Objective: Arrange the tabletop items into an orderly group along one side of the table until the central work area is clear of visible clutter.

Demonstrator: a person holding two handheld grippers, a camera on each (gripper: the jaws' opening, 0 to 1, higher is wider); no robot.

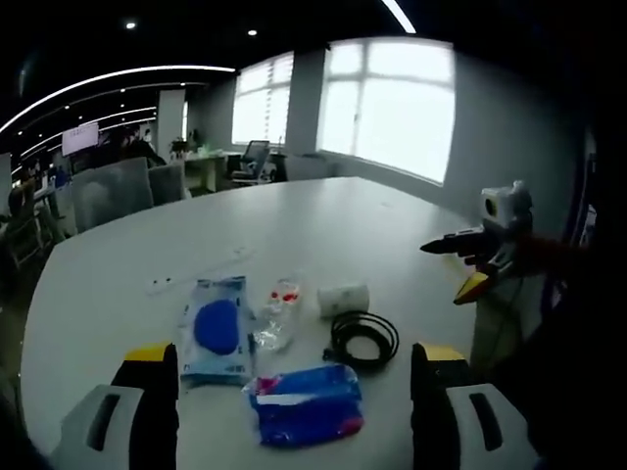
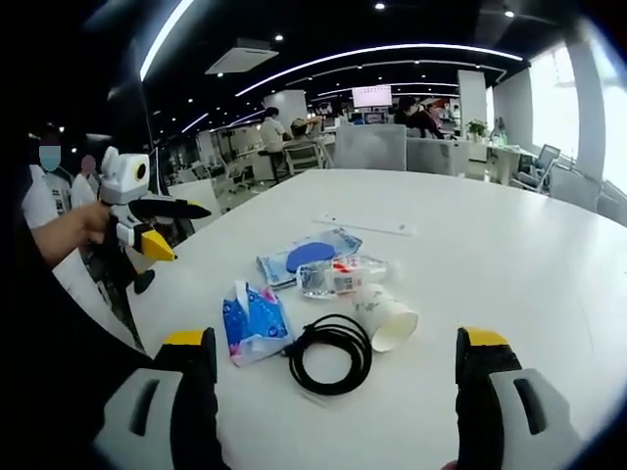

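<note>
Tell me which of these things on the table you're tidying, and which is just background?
To tidy:
blue pouch
clear bottle
paper cup
black cable
tissue pack
white strip

Background:
office chairs
desks
windows
people

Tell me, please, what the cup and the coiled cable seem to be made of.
The cup looks like thin white paper with a matte finish; it lies on its side, its open mouth showing. The cable seems rubber- or plastic-sheathed: black, smooth, faintly glossy, bent into neat loops.
</note>
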